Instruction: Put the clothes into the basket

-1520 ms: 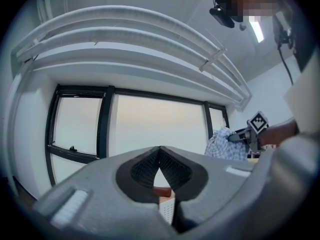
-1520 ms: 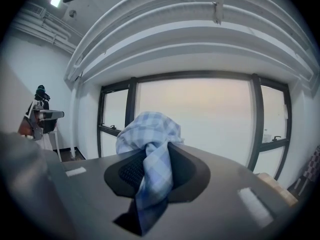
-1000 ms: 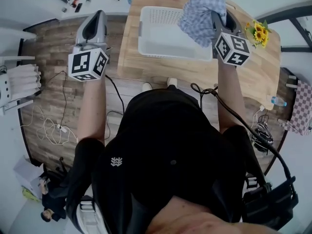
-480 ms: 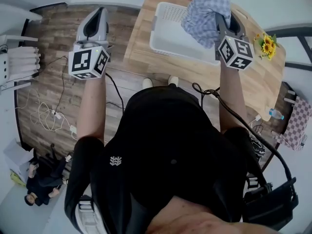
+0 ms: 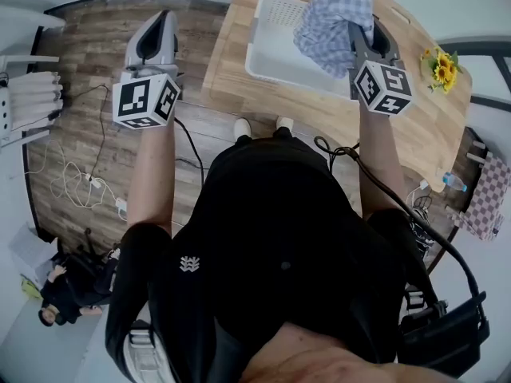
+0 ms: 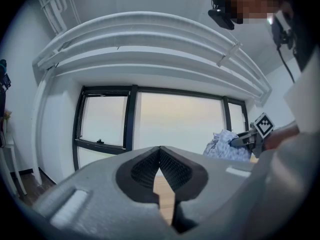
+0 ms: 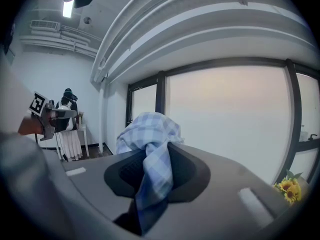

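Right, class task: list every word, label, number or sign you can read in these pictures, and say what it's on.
No readable text anywhere.
Left marker cube, right marker cube: square black-and-white patterns, no letters or digits.
Shirt emblem: a white symbol, no words.
Bottle: label too small to read.
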Demonstrator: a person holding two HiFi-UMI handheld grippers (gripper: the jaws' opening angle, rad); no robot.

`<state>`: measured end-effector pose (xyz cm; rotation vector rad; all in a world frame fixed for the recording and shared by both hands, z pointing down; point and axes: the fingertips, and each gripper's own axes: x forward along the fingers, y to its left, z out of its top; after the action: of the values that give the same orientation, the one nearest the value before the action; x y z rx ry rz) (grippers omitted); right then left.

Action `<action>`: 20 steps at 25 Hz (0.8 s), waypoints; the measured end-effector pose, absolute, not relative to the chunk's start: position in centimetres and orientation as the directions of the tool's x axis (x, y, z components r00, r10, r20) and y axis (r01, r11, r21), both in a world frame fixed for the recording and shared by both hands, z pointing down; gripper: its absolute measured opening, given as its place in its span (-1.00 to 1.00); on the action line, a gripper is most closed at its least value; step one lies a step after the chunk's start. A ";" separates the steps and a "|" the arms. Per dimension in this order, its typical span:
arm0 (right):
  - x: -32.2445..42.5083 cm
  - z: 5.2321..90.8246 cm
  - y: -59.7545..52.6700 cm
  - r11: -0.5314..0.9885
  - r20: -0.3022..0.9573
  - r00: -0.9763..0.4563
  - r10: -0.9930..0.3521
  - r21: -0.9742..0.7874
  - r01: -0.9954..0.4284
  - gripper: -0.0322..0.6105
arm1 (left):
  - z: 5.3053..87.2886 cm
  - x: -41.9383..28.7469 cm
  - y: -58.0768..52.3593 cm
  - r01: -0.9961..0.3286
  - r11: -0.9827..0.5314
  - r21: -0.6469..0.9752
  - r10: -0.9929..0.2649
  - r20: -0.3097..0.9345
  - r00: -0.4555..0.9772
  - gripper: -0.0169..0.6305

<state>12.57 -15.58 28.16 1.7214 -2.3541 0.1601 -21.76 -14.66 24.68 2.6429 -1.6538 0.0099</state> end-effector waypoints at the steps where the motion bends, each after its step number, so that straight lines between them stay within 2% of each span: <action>1: 12.6 28.5 -15.5 0.311 0.246 -0.292 -0.924 0.042 -0.950 -0.59 | 25.0 -21.5 -14.8 -0.897 -0.441 0.019 -0.897 0.023 0.441 -0.95; 10: 11.9 29.2 -14.1 0.346 0.257 -0.316 -0.913 0.080 -0.935 -0.59 | 26.2 -19.3 -14.9 -0.881 -0.472 0.034 -0.880 0.046 0.473 -0.95; 20: 11.8 33.5 -13.3 0.372 0.301 -0.348 -0.888 0.025 -0.928 -0.59 | 29.0 -16.9 -15.7 -0.870 -0.491 0.036 -0.866 0.082 0.493 -0.95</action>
<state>11.80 -13.32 33.46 1.6101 -2.3711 0.2172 -16.87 -15.69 29.04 2.6507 -1.5448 0.0802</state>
